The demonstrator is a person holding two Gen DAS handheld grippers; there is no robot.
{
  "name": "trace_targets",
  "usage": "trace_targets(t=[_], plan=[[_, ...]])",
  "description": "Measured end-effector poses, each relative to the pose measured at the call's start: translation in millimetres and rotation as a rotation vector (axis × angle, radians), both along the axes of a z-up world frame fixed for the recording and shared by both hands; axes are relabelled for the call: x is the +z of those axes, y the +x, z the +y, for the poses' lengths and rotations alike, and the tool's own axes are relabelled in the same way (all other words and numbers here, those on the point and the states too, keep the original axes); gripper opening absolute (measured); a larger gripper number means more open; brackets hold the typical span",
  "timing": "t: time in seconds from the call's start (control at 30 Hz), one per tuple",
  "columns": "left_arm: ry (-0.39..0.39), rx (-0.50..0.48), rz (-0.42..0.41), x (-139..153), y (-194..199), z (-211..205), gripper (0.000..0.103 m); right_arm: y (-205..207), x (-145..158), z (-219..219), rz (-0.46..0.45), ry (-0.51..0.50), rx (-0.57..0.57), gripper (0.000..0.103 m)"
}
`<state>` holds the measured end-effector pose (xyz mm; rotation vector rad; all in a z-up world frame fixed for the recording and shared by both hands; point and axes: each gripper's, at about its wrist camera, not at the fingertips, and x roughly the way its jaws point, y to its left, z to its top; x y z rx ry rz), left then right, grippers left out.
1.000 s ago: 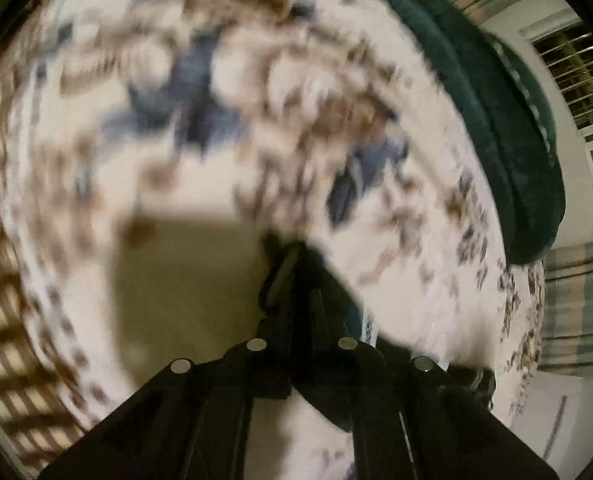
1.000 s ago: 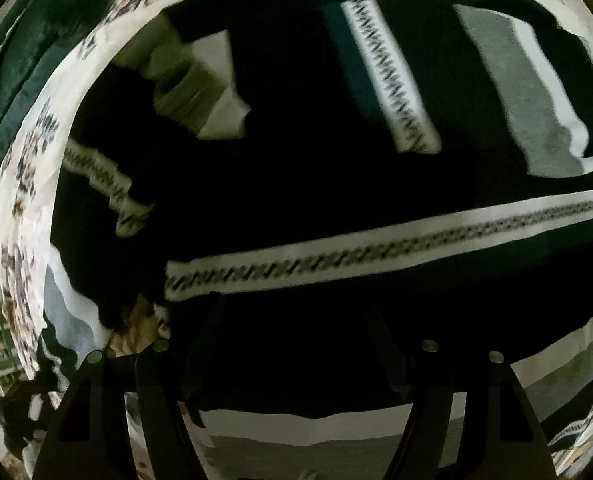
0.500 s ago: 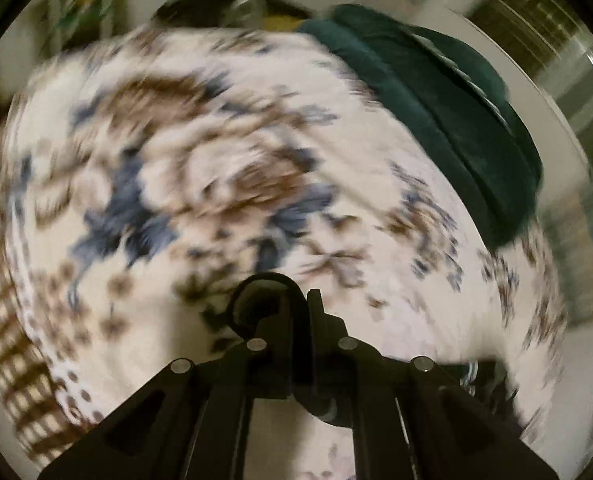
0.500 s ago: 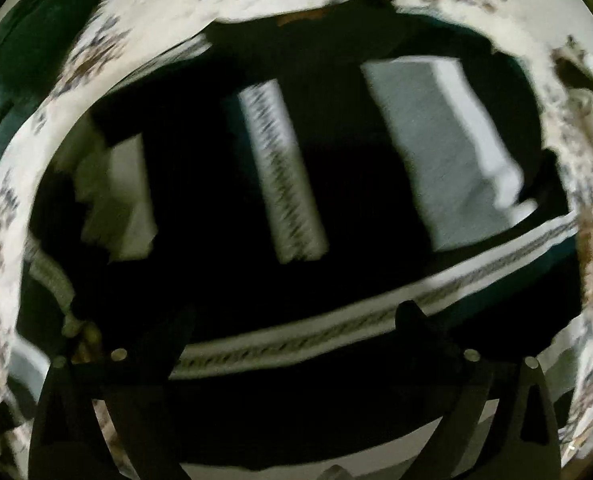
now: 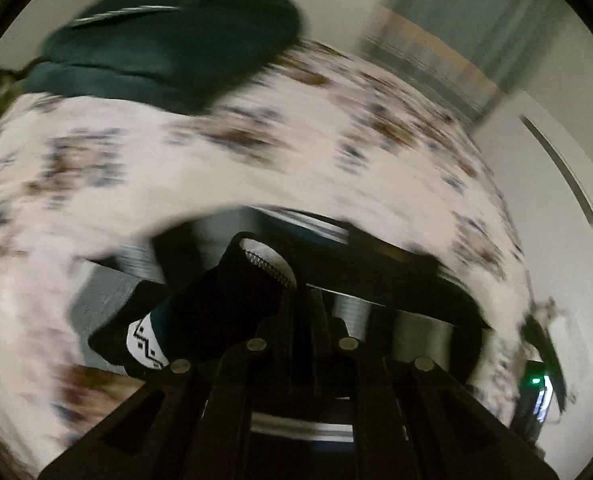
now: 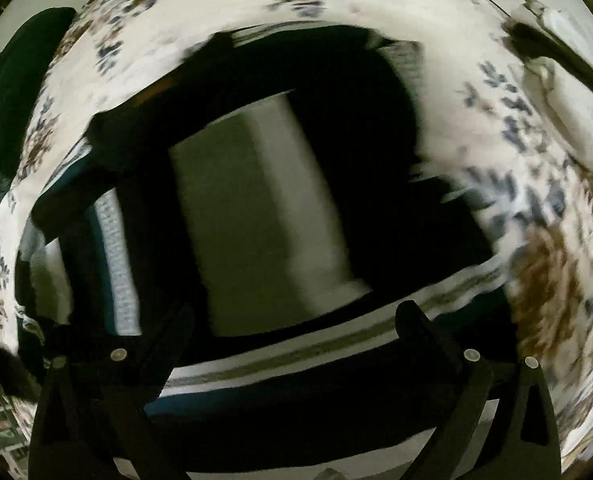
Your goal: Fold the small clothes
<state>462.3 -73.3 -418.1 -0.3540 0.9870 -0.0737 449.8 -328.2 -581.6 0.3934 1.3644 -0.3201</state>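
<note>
One dark sweater [image 6: 280,208] with grey, white and patterned bands, spread flat across the floral bedspread [image 6: 536,168], filling the middle of the right wrist view. Black knit mostly, with a broad grey-and-white block at its centre and a narrow zigzag-patterned stripe down its left side. Another white-and-grey band running across its near edge, just ahead of the right gripper [image 6: 296,320]. Fingers [image 6: 420,328] of that gripper spread wide apart, empty, poised above the near hem without any visible pinch.

In the left wrist view, a fold of the same sweater [image 5: 232,300] clamped between the closed fingers of the left gripper [image 5: 302,292], a black cuff-like end with a white lining and a patch of white zigzag trim bunched to the left of the tips. More of the garment trailing off to the right behind them, blurred.

Beyond, dark green pillows [image 5: 168,40] stacked at the far edge of the bedspread [image 5: 256,168]. Pale wall and striped curtain [image 5: 436,40] behind, heavily smeared.
</note>
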Motion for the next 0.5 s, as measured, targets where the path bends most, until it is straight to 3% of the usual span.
trace_targets(t=[0.13,0.27,0.3,0.33,0.37,0.4,0.5], plan=[[-0.035,-0.104,0.015,-9,10,-96,0.008,-6,7,-53,0.008,-0.019,0.019,0.102],[-0.012,-0.133,-0.02,1,9,-142,0.013,-10,15,-88,0.021,0.004,0.032,0.102],[0.008,-0.121,-0.048,5,7,-144,0.034,-10,18,-93,0.018,0.018,0.035,0.102],[0.019,-0.116,-0.064,7,6,-143,0.073,-12,22,-99,0.012,0.04,0.04,0.102],[0.031,-0.107,-0.071,8,6,-139,0.093,-9,25,-100,-0.001,0.07,0.042,0.102],[0.049,-0.085,-0.075,7,6,-132,0.103,-6,29,-97,-0.015,0.092,0.039,0.102],[0.136,0.003,-0.084,4,-1,-92,0.103,2,42,-91,-0.073,0.206,0.062,0.102]])
